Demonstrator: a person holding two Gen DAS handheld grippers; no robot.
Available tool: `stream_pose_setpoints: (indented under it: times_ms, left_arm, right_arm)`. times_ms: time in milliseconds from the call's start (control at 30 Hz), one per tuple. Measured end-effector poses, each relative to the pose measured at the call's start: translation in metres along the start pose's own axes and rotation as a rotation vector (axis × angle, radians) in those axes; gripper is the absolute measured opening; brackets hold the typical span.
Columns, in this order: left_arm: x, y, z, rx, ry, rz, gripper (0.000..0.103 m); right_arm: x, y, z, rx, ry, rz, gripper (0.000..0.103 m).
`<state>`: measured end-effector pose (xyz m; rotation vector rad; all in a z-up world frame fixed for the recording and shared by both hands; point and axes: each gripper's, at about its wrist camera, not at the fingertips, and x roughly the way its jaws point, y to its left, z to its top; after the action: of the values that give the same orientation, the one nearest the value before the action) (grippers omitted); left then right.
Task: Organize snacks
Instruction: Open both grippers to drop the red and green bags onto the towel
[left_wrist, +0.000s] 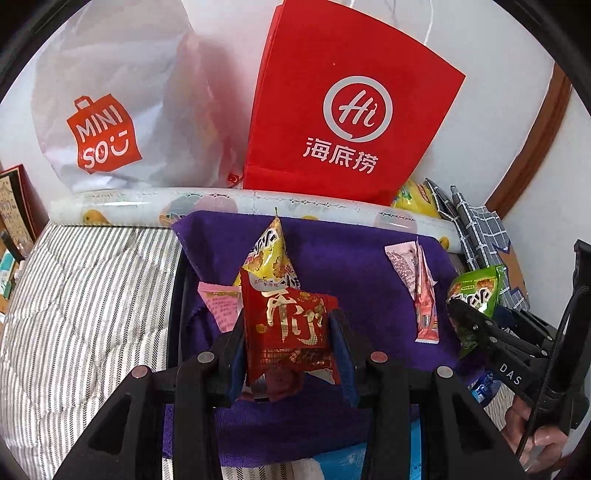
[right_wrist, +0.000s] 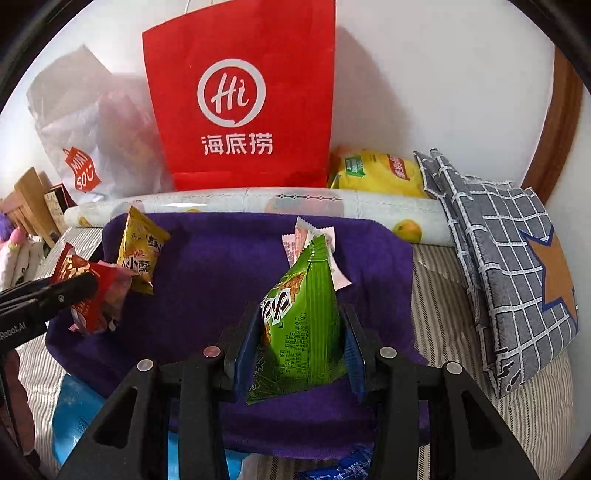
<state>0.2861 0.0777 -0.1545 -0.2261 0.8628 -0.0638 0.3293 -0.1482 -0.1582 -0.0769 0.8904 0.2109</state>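
Observation:
My left gripper (left_wrist: 288, 328) is shut on a red snack packet (left_wrist: 291, 332) over a purple cloth (left_wrist: 332, 254). Just behind it a yellow packet (left_wrist: 271, 258) lies on the cloth, with a pink packet (left_wrist: 219, 306) to its left. Two pink packets (left_wrist: 421, 291) lie at the cloth's right. My right gripper (right_wrist: 301, 332) is shut on a green snack packet (right_wrist: 306, 325) above the same purple cloth (right_wrist: 221, 266). In the right wrist view the left gripper (right_wrist: 74, 291) enters from the left with the red packet (right_wrist: 86, 295), beside the yellow packet (right_wrist: 142, 251).
A red paper bag (right_wrist: 240, 99) and a white plastic bag (right_wrist: 85, 122) stand against the wall behind a patterned roll (right_wrist: 258, 203). A yellow chip bag (right_wrist: 380, 173) and a grey checked fabric bag (right_wrist: 517, 277) sit at the right. Blue packets (right_wrist: 74, 417) lie near the front on the striped bedding.

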Motion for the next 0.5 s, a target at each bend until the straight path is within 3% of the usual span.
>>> stream_pose_setpoints:
  times_ms: [500]
  left_arm:
    - [0.01, -0.004, -0.002, 0.02, -0.003, 0.029, 0.039]
  right_arm:
    - [0.007, -0.005, 0.0, 0.019, 0.016, -0.001, 0.045]
